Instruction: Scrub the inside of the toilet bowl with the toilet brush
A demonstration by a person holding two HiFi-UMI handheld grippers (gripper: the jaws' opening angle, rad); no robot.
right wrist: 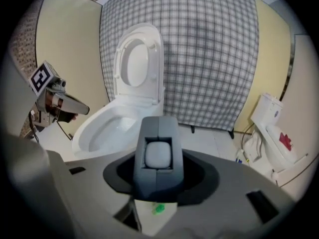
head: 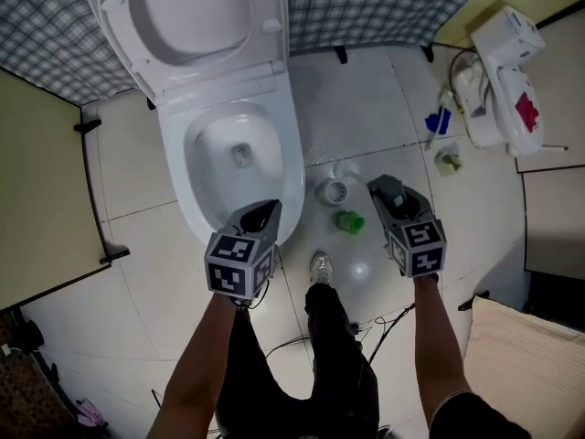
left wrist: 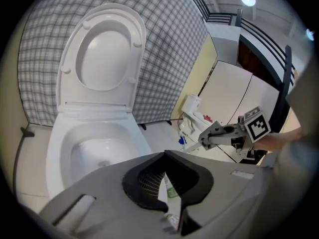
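- Brush (right wrist: 158, 156): its dark grey handle top, with a pale rounded end cap, sits between the jaws of the right gripper (head: 391, 196), which are clamped on it.
- From the left gripper view, a thin pale rod slants down from the right gripper toward the floor. This is probably the brush shaft. The bristle head cannot be made out in any view.
- The right gripper is held above the tiled floor, to the right of the bowl (head: 215, 144) and well apart from it.
- The lid (head: 192, 12) is raised, so the bowl is open, with water showing at the bottom.
- A round holder (head: 332, 191) and a small green thing (head: 348, 220) lie on the floor between the bowl and the right gripper.
- The left gripper (head: 265, 213) is just in front of the bowl's near rim. Its jaw tips appear to meet, with nothing between them.
- Step in hand, as a judgement: the brush is gripped but no scrubbing has begun, so this looks like the carry from the holder to the bowl.
- The next move calls for swinging the right gripper left over the rim. It should then tip so that the brush head drops inside the bowl, clear of the left gripper at the front edge.
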